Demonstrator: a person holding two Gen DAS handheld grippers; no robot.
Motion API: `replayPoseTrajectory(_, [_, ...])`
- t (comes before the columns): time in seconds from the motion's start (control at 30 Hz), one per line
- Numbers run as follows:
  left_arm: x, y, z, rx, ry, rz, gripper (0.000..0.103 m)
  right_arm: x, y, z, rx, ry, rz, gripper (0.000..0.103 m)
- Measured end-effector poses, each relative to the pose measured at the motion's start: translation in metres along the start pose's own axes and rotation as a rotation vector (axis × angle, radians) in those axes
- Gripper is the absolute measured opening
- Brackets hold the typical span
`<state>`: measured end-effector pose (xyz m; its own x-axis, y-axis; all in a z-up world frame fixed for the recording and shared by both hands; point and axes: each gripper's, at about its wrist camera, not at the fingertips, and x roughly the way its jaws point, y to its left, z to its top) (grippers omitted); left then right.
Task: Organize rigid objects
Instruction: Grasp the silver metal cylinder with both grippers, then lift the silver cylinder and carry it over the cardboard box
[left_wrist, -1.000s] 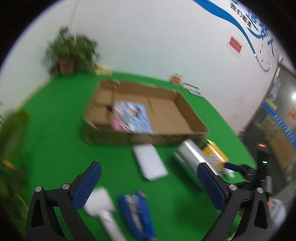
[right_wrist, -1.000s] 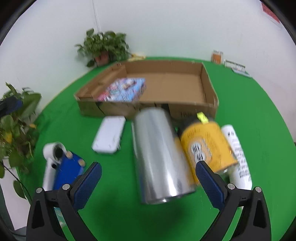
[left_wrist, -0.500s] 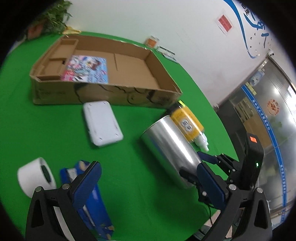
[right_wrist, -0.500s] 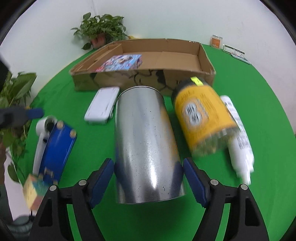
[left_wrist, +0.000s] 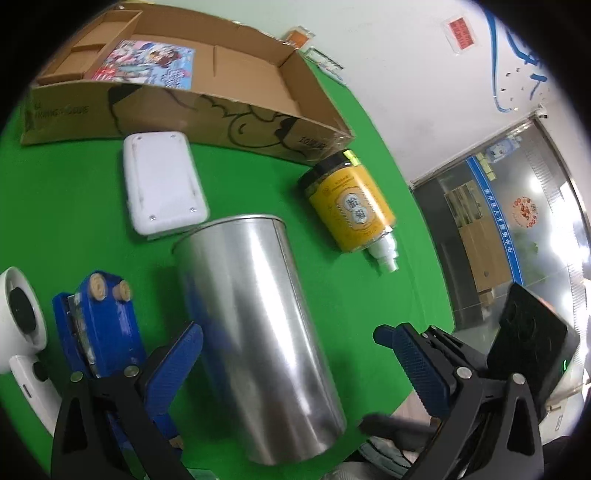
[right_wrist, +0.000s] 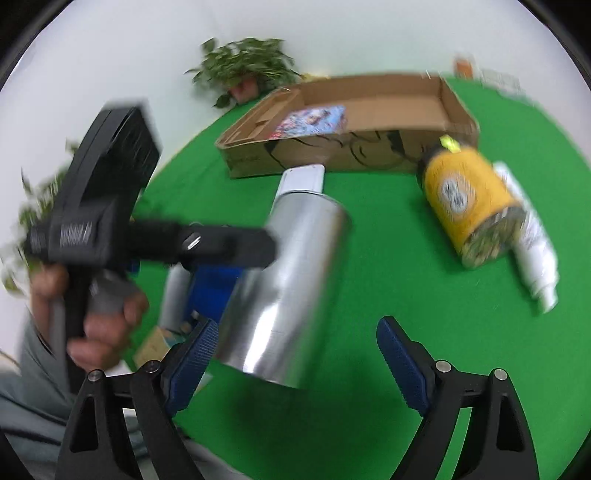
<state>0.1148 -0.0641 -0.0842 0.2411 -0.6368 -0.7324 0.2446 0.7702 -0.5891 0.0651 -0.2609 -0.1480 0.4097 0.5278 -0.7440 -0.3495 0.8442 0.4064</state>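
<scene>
1. The silver can (left_wrist: 255, 332) lies on its side on the green worktop (left_wrist: 92, 229).
2. The left gripper (left_wrist: 295, 358) is wide around it, pads not pressing.
3. The right gripper (right_wrist: 295, 354) is opening, the can's end between its jaws.

My feeds are brightly and evenly lit from overhead, with only soft, short shadows on the green table (left_wrist: 258, 177). Both are fisheye views, so straight lines bow and black corners ring each picture. On my left camera things read fairly sharp; the silver can (left_wrist: 255, 332) carries long pale glare streaks, and ceiling lights flare in the glass door (left_wrist: 517, 221). My right camera is smeared by motion blur, worst on the plant (right_wrist: 247, 70) and the yellow jar (right_wrist: 469, 206).
</scene>
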Motion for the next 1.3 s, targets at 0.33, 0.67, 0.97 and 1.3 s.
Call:
replayPoseTrajectory(0.33, [0.014, 0.014, 0.000, -0.054, 0.078, 0.056, 0.095, 0.059, 0.005, 0.005, 0.101, 0.161, 0.157, 0.083])
replayPoseTrajectory(0.67, [0.021, 0.009, 0.000, -0.023, 0.106, 0.102, 0.081, 0.064, 0.006, 0.006, 0.108, 0.177, 0.146, 0.085])
replayPoseTrajectory(0.97, [0.044, -0.016, -0.004, -0.006, 0.150, 0.065, 0.081, 0.042, -0.015, 0.000, 0.093, 0.196, 0.090, 0.085])
replayPoseTrajectory(1.3, [0.045, -0.018, -0.001, 0.013, 0.144, 0.058, 0.081, 0.051, -0.018, 0.003, 0.117, 0.159, 0.042, 0.091])
